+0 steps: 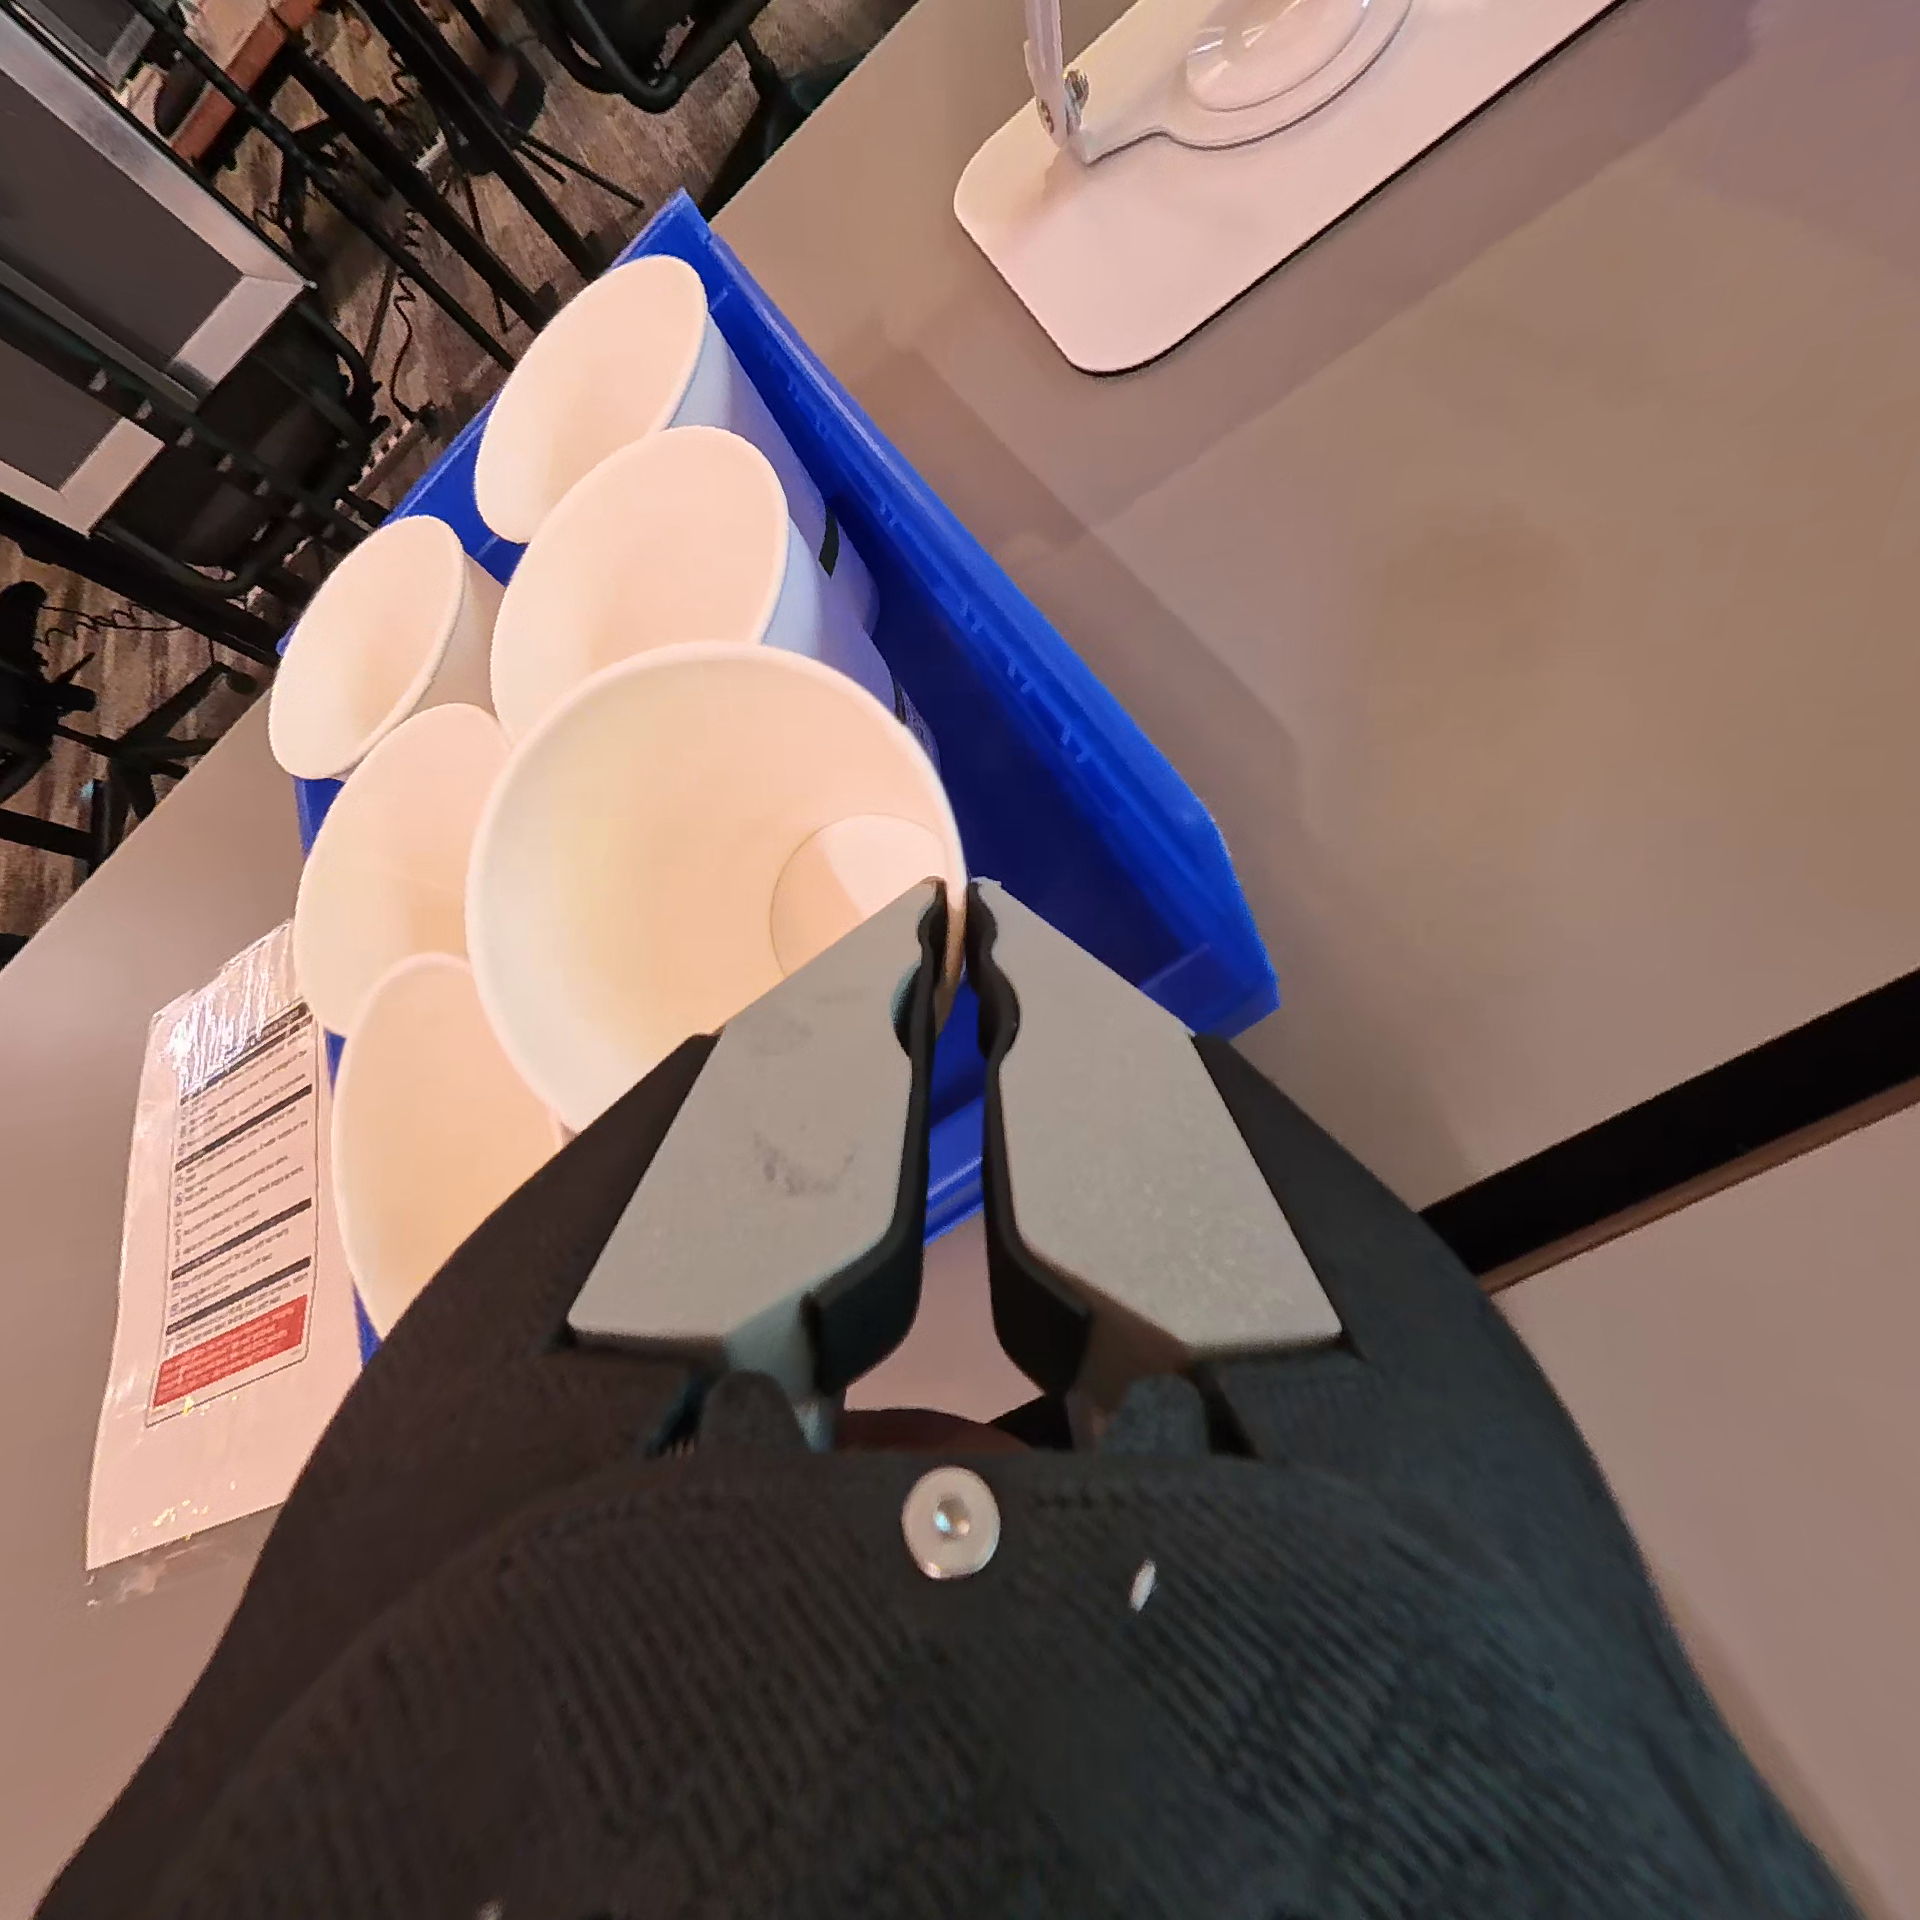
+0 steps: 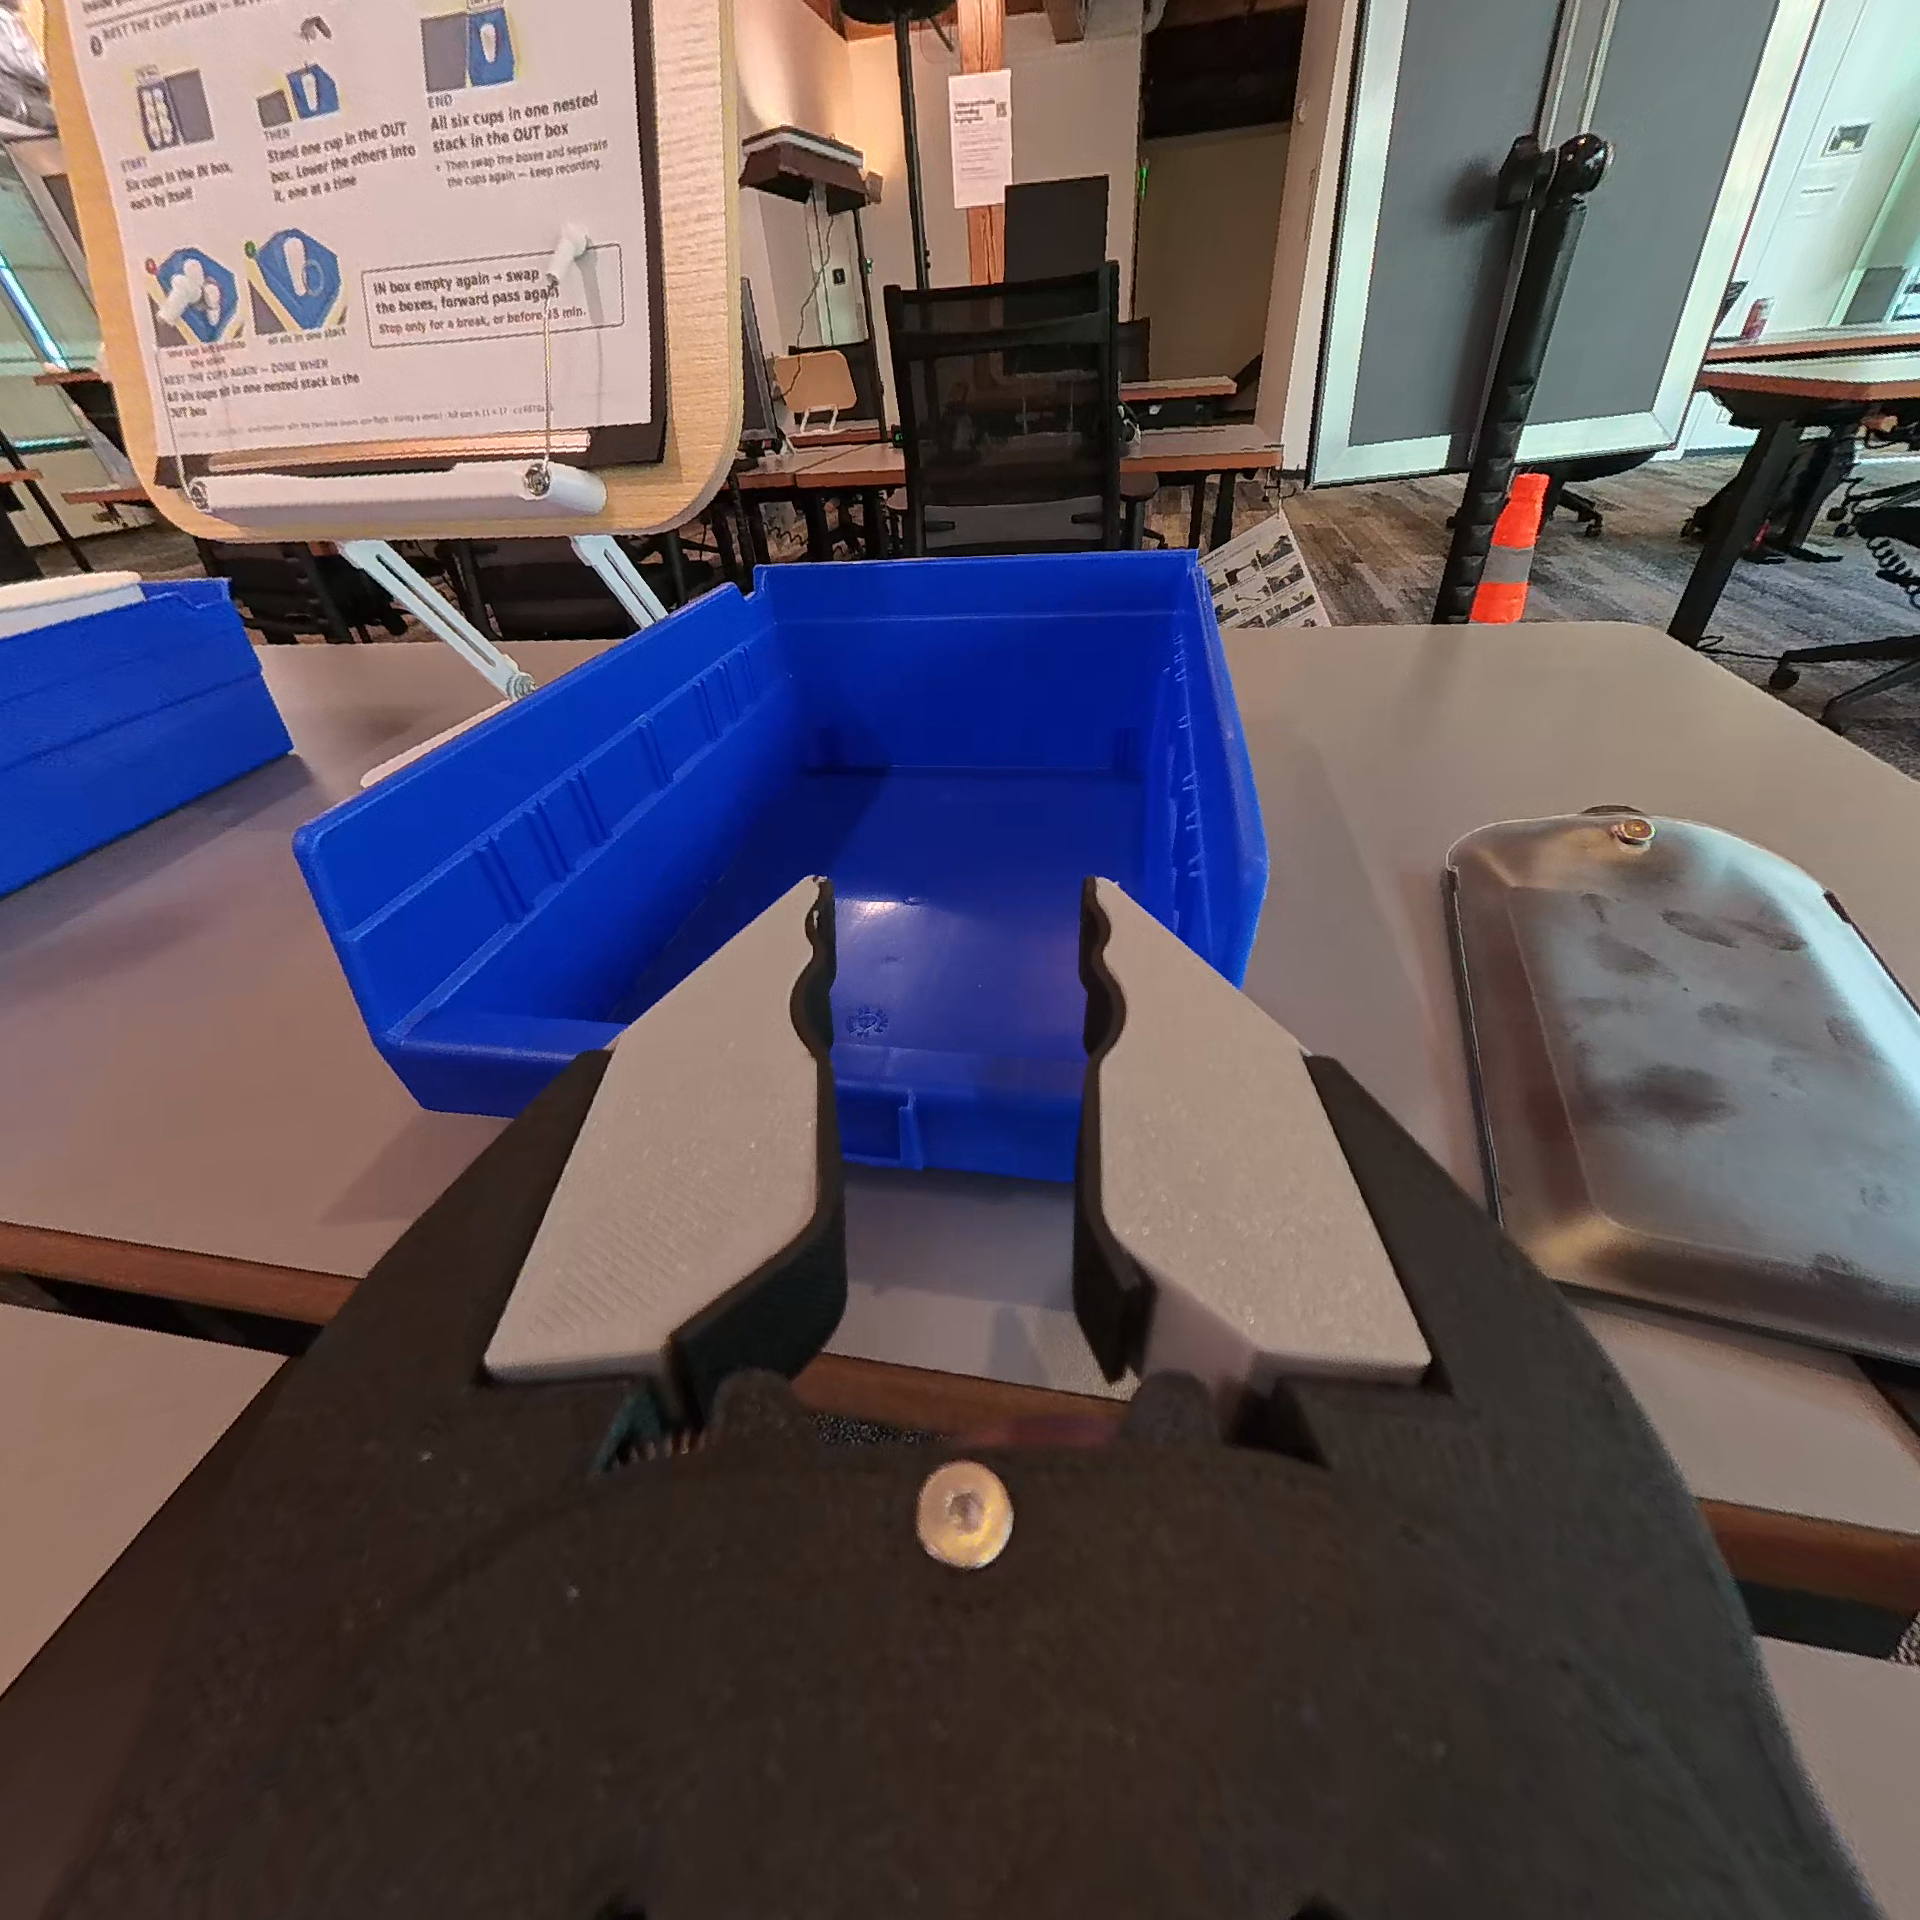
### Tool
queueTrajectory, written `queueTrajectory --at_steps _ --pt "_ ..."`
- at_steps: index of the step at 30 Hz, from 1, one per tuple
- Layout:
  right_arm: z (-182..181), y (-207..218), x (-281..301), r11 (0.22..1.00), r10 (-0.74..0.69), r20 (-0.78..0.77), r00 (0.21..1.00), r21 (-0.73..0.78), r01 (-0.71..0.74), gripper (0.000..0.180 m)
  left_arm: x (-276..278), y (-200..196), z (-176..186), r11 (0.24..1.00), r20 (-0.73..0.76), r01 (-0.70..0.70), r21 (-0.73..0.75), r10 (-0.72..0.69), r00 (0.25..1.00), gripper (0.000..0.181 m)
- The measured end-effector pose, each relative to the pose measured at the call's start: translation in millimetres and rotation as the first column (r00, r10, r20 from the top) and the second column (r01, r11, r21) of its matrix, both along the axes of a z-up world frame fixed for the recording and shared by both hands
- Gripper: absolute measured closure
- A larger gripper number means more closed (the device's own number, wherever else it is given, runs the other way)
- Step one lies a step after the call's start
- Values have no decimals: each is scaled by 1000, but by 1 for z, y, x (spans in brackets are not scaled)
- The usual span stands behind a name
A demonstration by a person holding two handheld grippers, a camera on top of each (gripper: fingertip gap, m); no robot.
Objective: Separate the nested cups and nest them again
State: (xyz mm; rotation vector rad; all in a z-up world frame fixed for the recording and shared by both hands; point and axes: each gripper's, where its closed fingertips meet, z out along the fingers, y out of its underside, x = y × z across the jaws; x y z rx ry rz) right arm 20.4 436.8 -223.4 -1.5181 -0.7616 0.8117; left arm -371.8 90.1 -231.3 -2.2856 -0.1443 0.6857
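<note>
In the left wrist view, several white paper cups stand upright and separate in a blue bin. My left gripper is shut on the rim of the nearest cup, one finger inside the wall and one outside. Other cups stand behind and beside it. In the right wrist view, my right gripper is open and holds nothing, in front of a second blue bin that has nothing in it. The corner of the first bin shows at the far left.
A printed sheet in a plastic sleeve lies left of the cup bin. A white stand base sits on the grey table beyond it. A metal tray lies right of the second bin. An instruction board stands behind it. The gap from one gripper's tips to the other's is roughly 55 cm.
</note>
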Motion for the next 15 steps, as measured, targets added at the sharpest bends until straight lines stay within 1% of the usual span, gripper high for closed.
queueTrajectory --at_steps 15 --pt "-2 -2 0 1000 -1 0 1000 1 1 135 1 -3 11 999 25 7 38 -8 1000 181"
